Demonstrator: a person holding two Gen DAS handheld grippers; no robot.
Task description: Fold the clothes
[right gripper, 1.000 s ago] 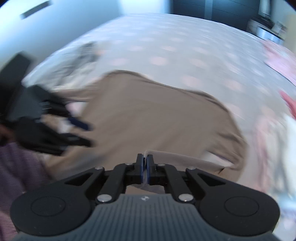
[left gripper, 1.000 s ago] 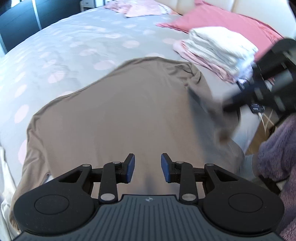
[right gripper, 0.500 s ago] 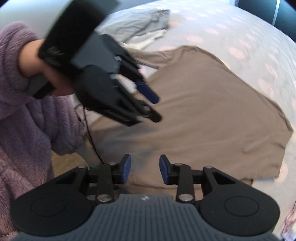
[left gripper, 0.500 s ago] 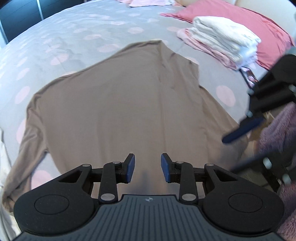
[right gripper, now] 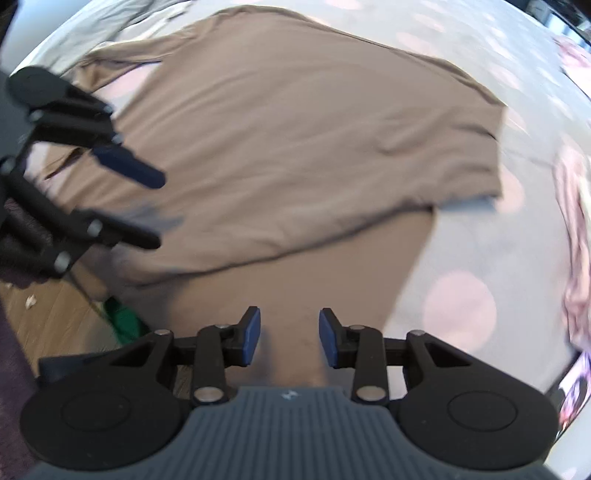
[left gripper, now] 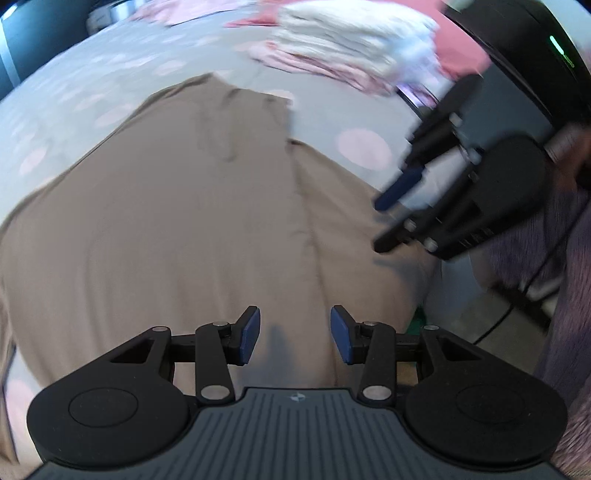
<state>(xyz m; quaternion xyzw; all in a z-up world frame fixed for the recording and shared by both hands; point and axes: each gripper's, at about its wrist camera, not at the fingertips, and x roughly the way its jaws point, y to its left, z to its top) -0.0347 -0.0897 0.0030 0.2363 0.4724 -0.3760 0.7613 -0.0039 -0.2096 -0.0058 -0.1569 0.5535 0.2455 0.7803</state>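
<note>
**A Spotted Bed and Its Load**

The bed point(left gripper: 92, 85) wears a pale grey cover with soft pink dots point(right gripper: 460, 306), and it carries everything in view. A brown long-sleeved shirt point(right gripper: 295, 147) lies spread across the near part, one side folded over itself so a double layer reaches the mattress edge — a sleeve trails off toward the far left in the right wrist view. Beyond the shirt sits a stack of folded white and pink laundry point(left gripper: 351, 40), blurred, beside a pink pillow point(left gripper: 458, 48). A crumpled grey garment point(right gripper: 122, 14) rests past the shirt's far sleeve. Below the mattress edge — wooden floor point(right gripper: 48, 314).
</note>
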